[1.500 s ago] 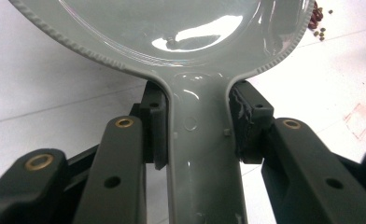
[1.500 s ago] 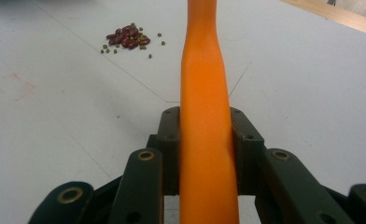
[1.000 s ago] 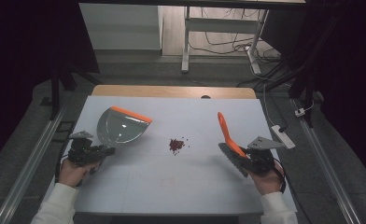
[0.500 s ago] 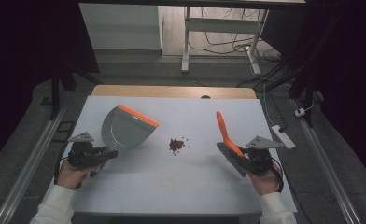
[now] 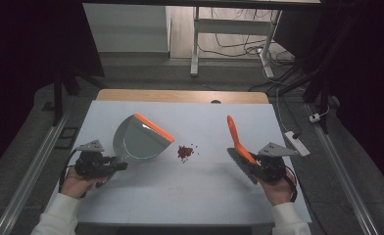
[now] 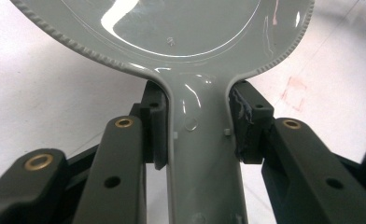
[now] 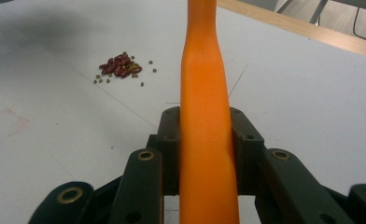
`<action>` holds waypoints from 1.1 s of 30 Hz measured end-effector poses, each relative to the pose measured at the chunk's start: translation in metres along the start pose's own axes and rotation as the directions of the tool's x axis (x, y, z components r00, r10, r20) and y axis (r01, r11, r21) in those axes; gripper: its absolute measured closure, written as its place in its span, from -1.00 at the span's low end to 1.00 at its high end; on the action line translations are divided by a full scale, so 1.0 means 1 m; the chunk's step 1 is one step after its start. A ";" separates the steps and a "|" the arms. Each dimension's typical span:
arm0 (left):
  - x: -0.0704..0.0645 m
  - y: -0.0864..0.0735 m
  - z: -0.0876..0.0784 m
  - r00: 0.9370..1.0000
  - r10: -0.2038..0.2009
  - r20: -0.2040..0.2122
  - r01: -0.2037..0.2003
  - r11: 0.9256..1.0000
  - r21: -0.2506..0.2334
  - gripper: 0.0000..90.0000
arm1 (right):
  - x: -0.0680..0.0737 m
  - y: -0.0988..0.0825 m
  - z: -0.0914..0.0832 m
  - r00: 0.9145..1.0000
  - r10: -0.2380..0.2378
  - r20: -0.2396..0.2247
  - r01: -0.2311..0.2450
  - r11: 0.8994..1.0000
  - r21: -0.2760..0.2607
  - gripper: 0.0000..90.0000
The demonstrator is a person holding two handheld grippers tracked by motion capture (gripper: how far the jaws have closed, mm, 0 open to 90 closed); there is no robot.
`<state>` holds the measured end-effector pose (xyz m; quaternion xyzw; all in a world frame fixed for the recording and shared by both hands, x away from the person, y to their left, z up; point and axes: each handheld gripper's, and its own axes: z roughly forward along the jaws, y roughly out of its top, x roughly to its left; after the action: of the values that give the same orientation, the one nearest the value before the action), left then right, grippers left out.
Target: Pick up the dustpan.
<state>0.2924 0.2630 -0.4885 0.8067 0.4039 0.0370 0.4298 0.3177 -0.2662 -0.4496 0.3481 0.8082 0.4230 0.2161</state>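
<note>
Pinching the grey handle of a dustpan [image 5: 142, 140], the left gripper [image 5: 112, 165] sits at the lower left of the high view; the pan with its orange lip lies left of centre on the white table [image 5: 200, 196]. At the lower right, the right gripper [image 5: 246, 164] clamps the orange handle of a brush [image 5: 238, 142]. A small pile of beans [image 5: 185, 152] rests at mid-frame, between pan and brush, touching neither.

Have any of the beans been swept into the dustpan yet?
No: the beans lie in a small pile on the white table, clear of the dustpan, whose grey inside is bare.
</note>
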 end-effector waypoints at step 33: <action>-0.019 0.001 0.007 0.986 0.132 0.106 -0.142 0.985 0.099 0.37 | -0.003 0.062 0.060 0.997 0.026 -0.069 -0.030 0.998 -0.060 0.56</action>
<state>0.2833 0.2453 -0.4872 0.8551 0.3269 0.0050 0.4024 0.3816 -0.2115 -0.4306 0.3379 0.7968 0.4621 0.1932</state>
